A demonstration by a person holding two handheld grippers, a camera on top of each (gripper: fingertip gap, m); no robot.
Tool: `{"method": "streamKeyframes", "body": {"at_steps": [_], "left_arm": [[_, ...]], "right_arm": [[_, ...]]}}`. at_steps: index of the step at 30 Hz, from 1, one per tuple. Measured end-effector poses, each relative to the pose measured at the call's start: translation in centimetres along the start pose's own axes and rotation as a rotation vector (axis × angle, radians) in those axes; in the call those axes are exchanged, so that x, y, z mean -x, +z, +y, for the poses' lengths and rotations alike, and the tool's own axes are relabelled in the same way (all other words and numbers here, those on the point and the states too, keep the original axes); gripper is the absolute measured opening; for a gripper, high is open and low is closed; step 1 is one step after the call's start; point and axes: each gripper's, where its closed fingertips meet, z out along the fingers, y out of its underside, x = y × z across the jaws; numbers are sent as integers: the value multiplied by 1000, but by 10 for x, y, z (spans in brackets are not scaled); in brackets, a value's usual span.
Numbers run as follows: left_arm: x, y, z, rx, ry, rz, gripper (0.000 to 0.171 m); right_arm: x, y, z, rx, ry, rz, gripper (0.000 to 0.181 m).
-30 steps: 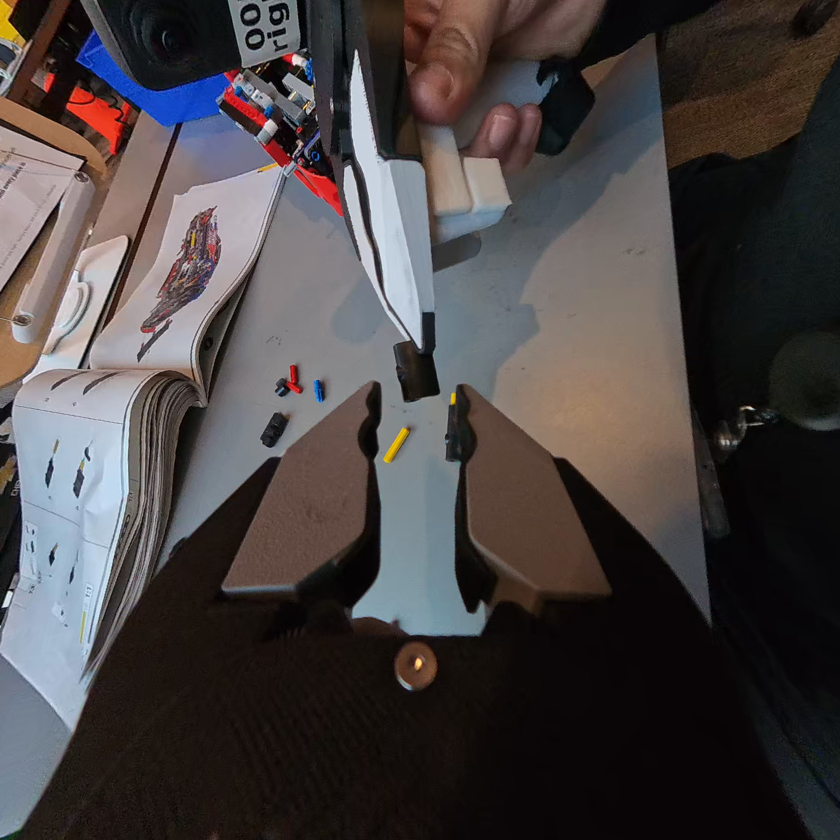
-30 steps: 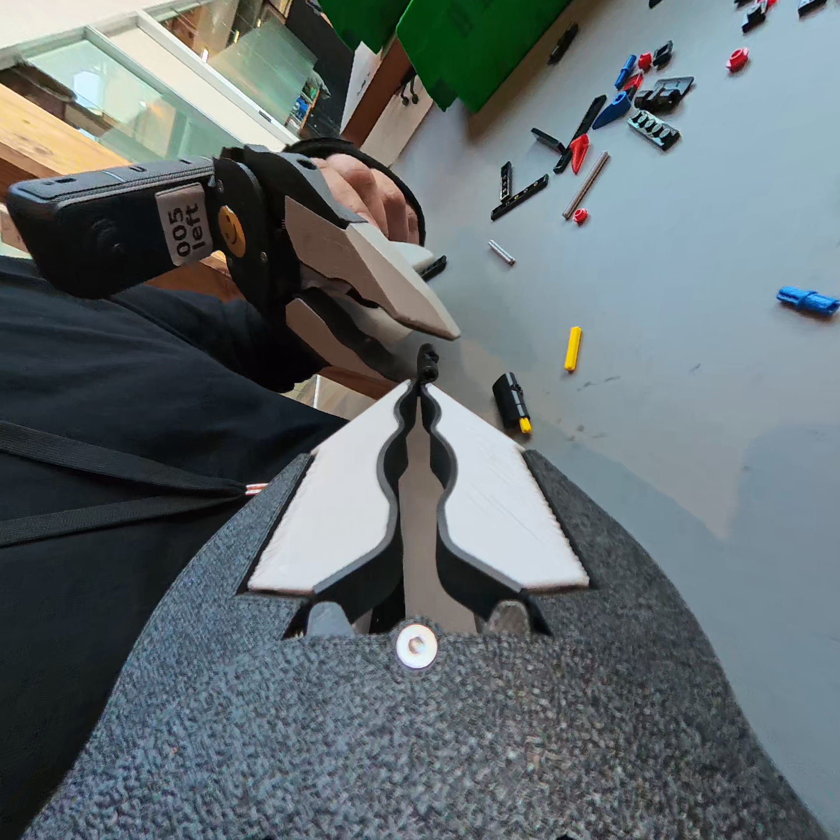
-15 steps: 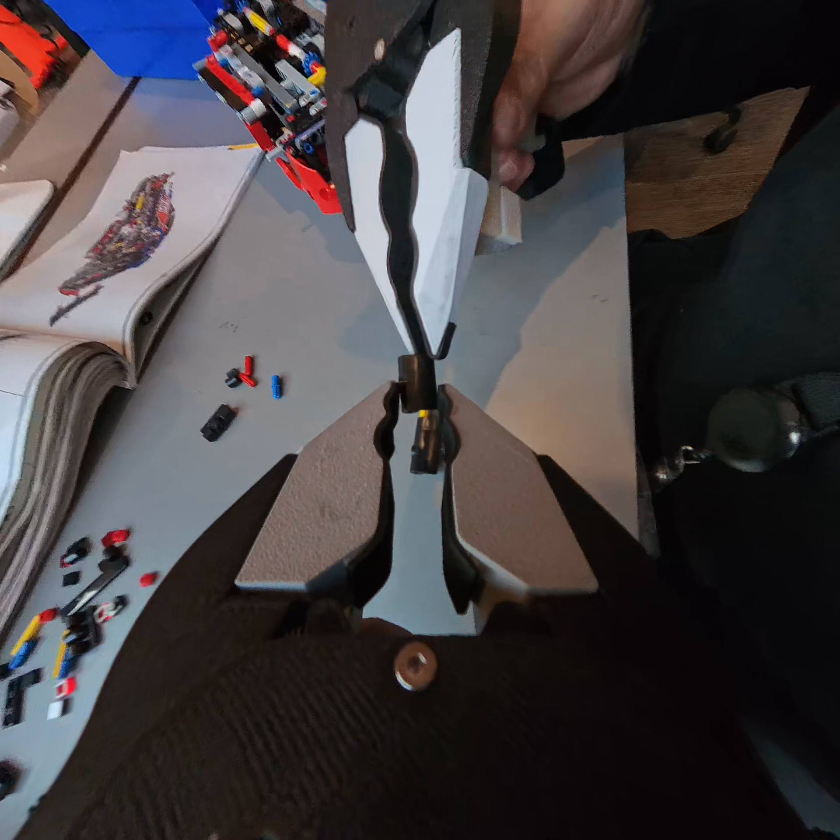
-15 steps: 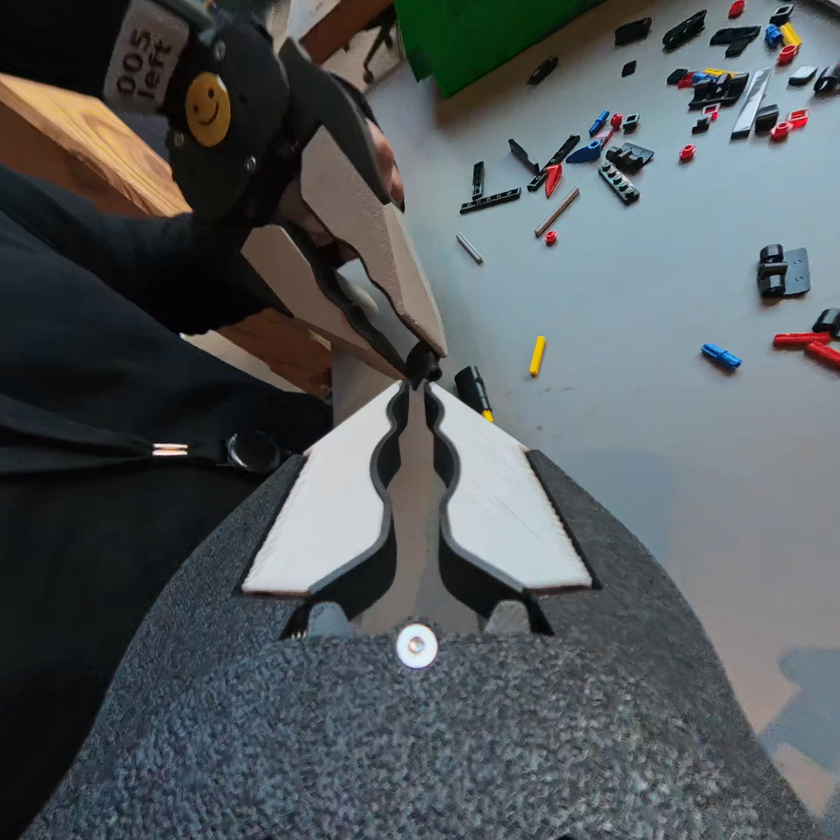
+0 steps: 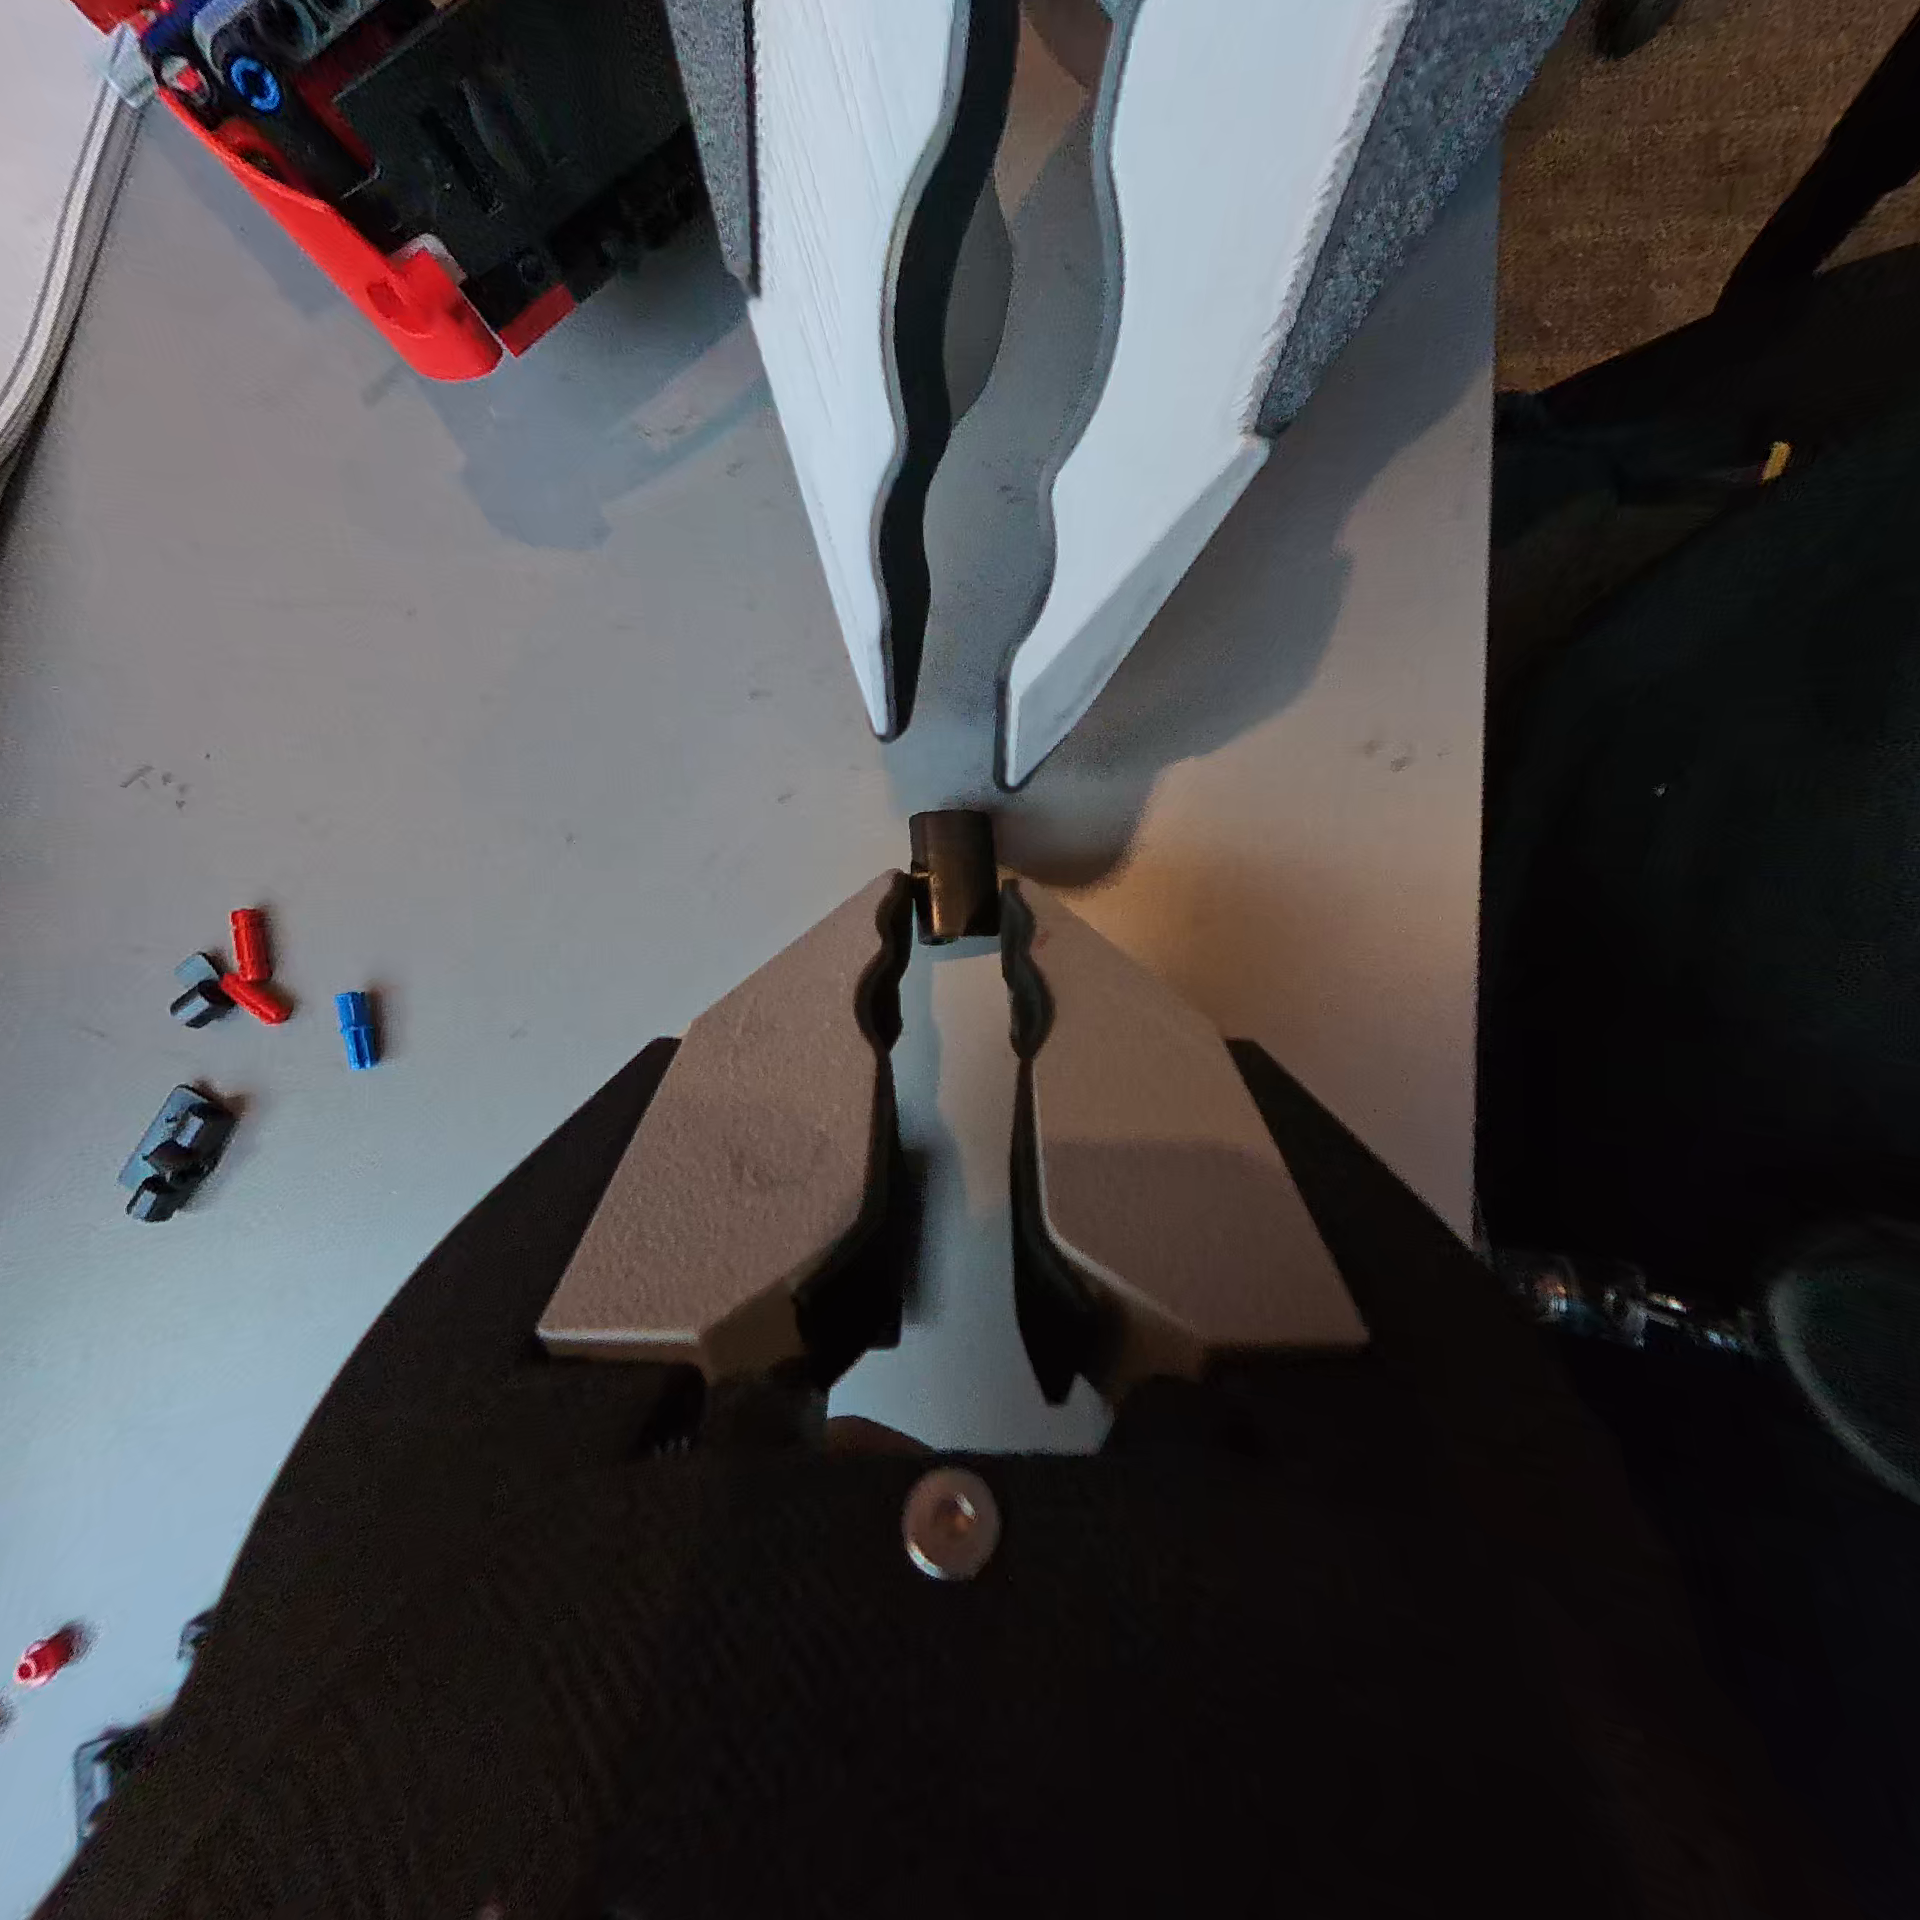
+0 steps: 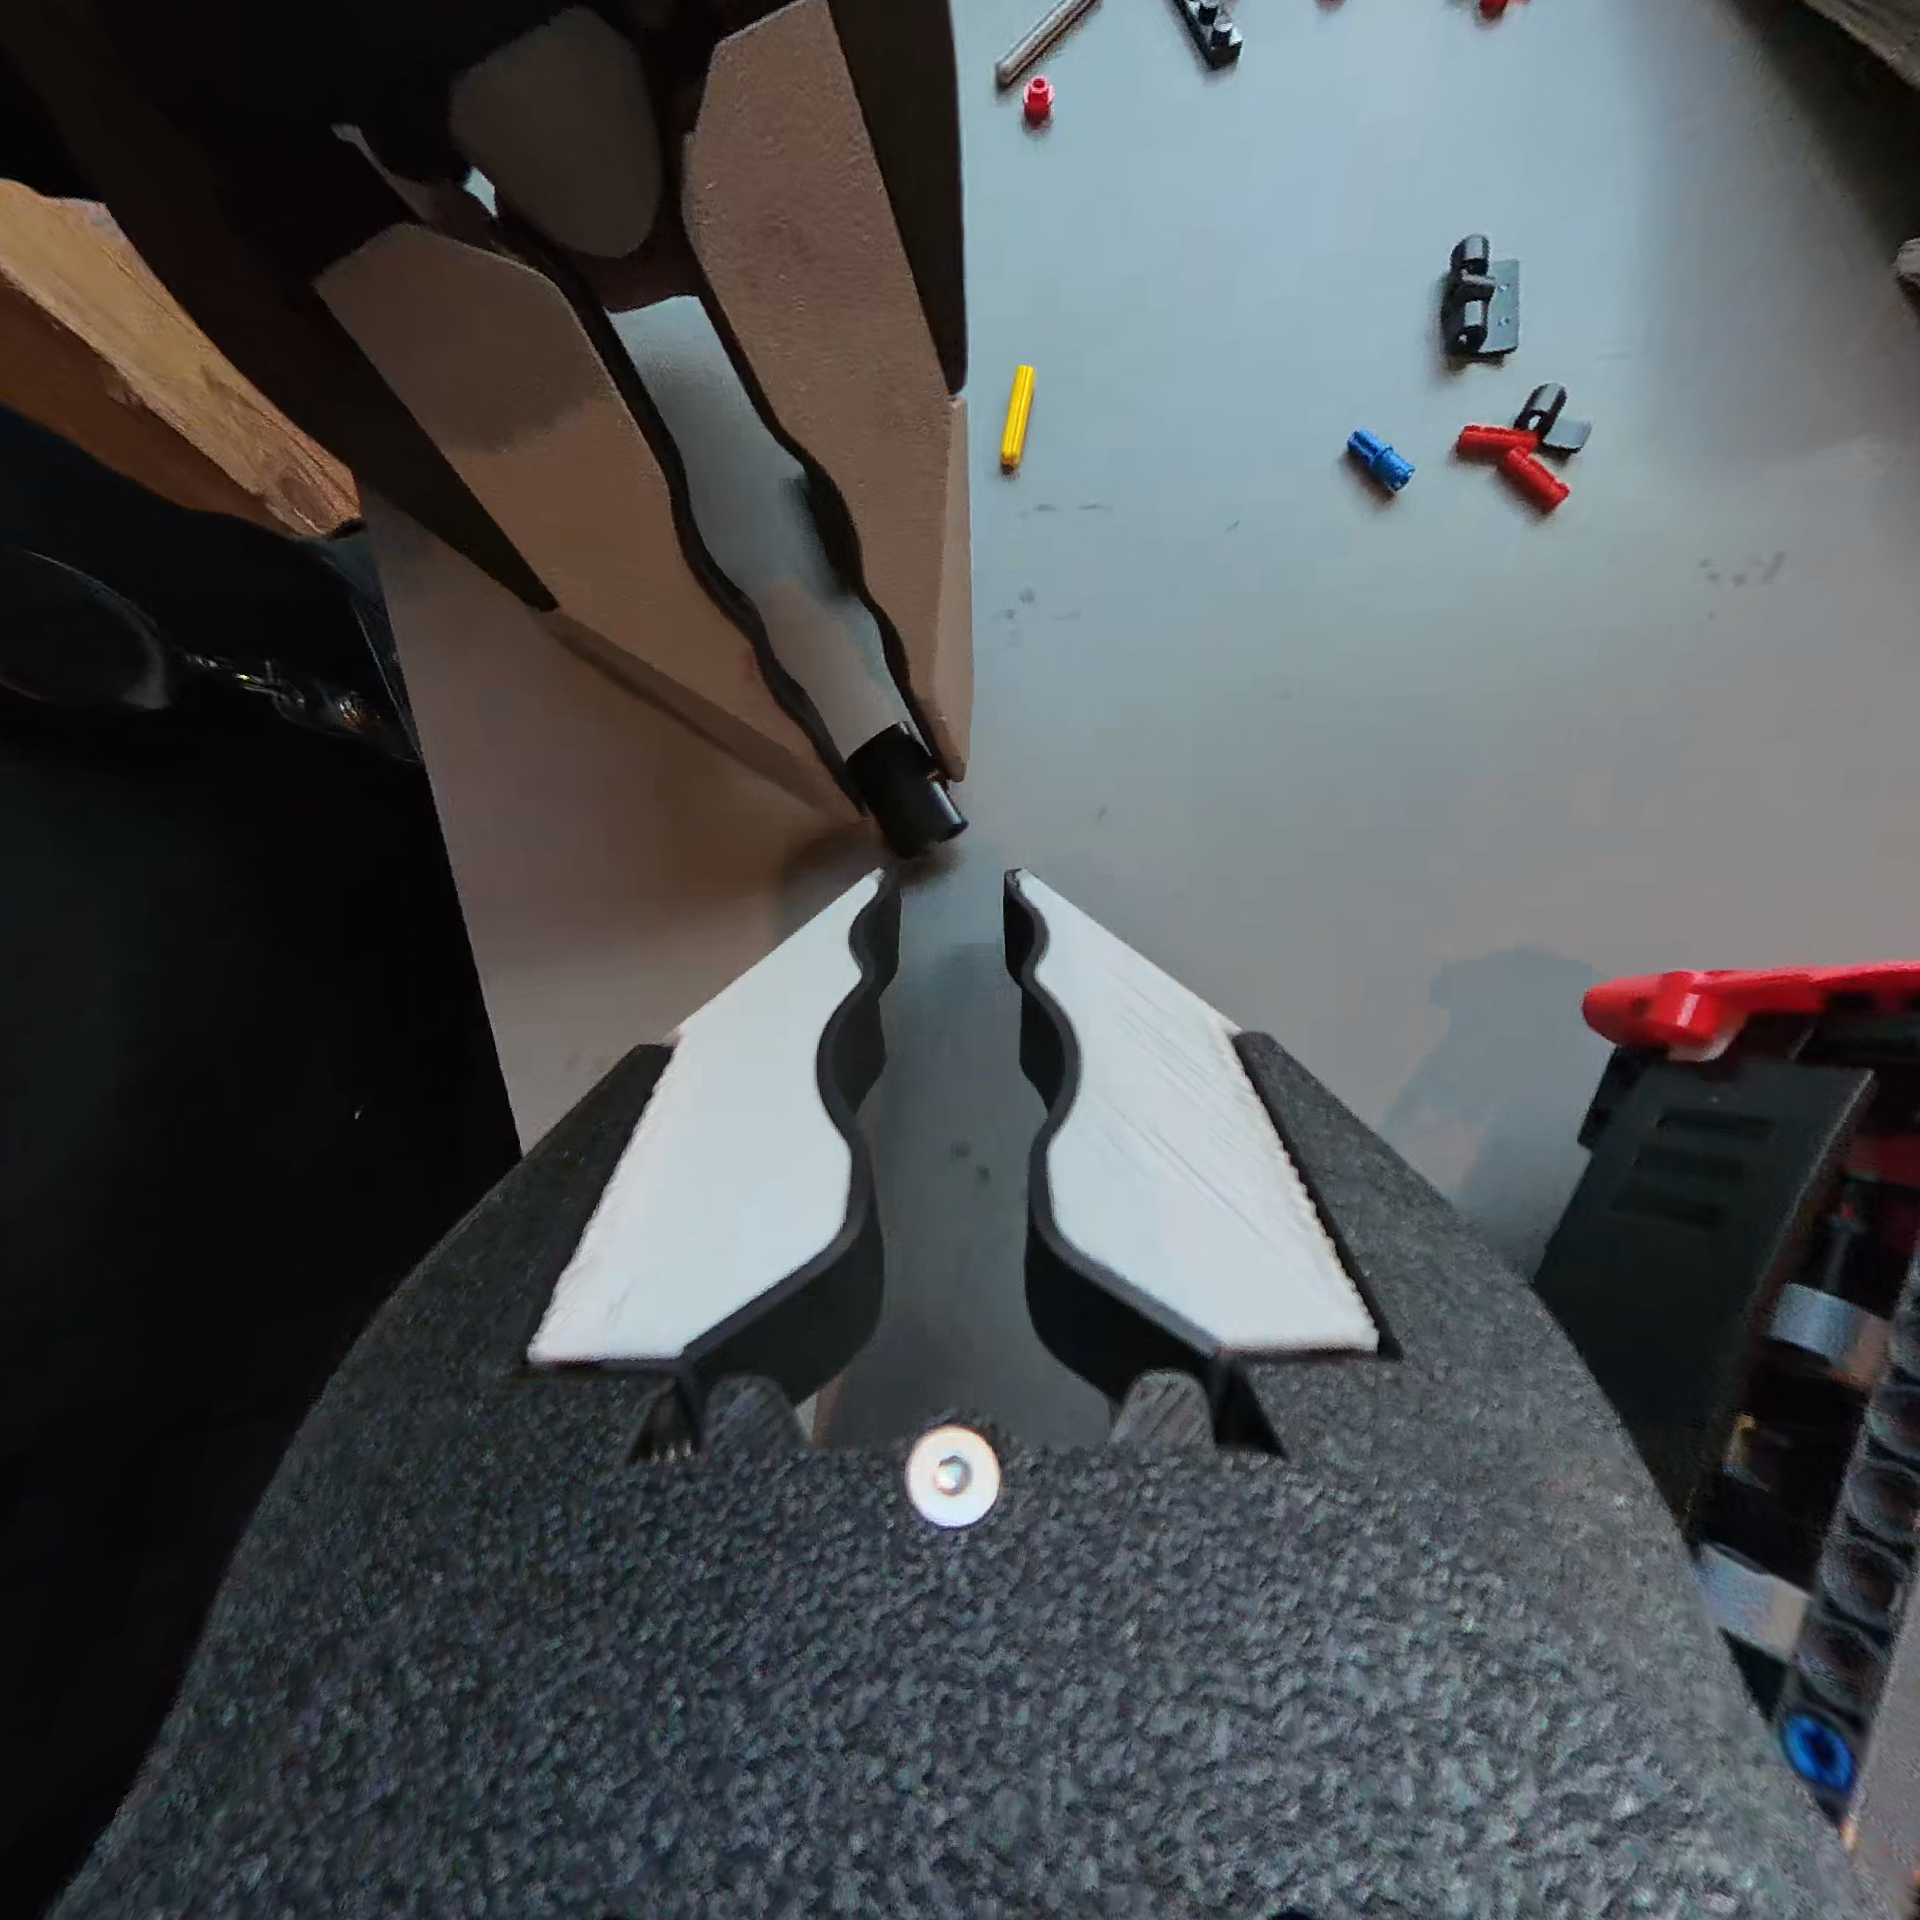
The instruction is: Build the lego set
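Note:
My left gripper (image 5: 951,891), with tan-grey fingers, is shut on a small black cylindrical lego piece (image 5: 949,875) at its tips, a little above the grey table (image 5: 520,644). The piece also shows in the right wrist view (image 6: 907,798), pinched in the left gripper's tips (image 6: 902,774). My right gripper (image 6: 948,878), with white fingers, is open and empty just short of that piece; in the left wrist view its tips (image 5: 948,750) hang right above the piece. The partly built red and black lego model (image 5: 416,197) stands at the back left, and shows in the right wrist view (image 6: 1756,1195).
Loose pieces lie on the table: two red pins (image 5: 252,971), a blue pin (image 5: 356,1029), black connectors (image 5: 171,1151), a yellow axle (image 6: 1017,418), a black hinge piece (image 6: 1481,312). The table's edge (image 5: 1484,831) runs close on the right; a wooden surface (image 6: 125,353) lies beyond it. Only a small space, under 4 cm, lies between the two pairs of fingers.
My right gripper has opened and let go of the black piece, which now stays in my left gripper. Both grippers have shifted to face each other tip to tip.

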Motion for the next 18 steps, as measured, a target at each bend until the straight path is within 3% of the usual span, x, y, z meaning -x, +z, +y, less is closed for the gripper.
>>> {"method": "streamKeyframes", "body": {"at_steps": [9, 13, 18], "left_arm": [[-6, 2, -2, -21, -50, 102, 15], [-7, -3, 1, -10, -42, 116, 31], [4, -28, 15, 10, -49, 60, 37]], "right_arm": [[9, 10, -5, -22, -127, -29, 22], [10, 12, -3, 9, -179, -34, 17], [10, 12, -3, 26, -201, -24, 19]]}}
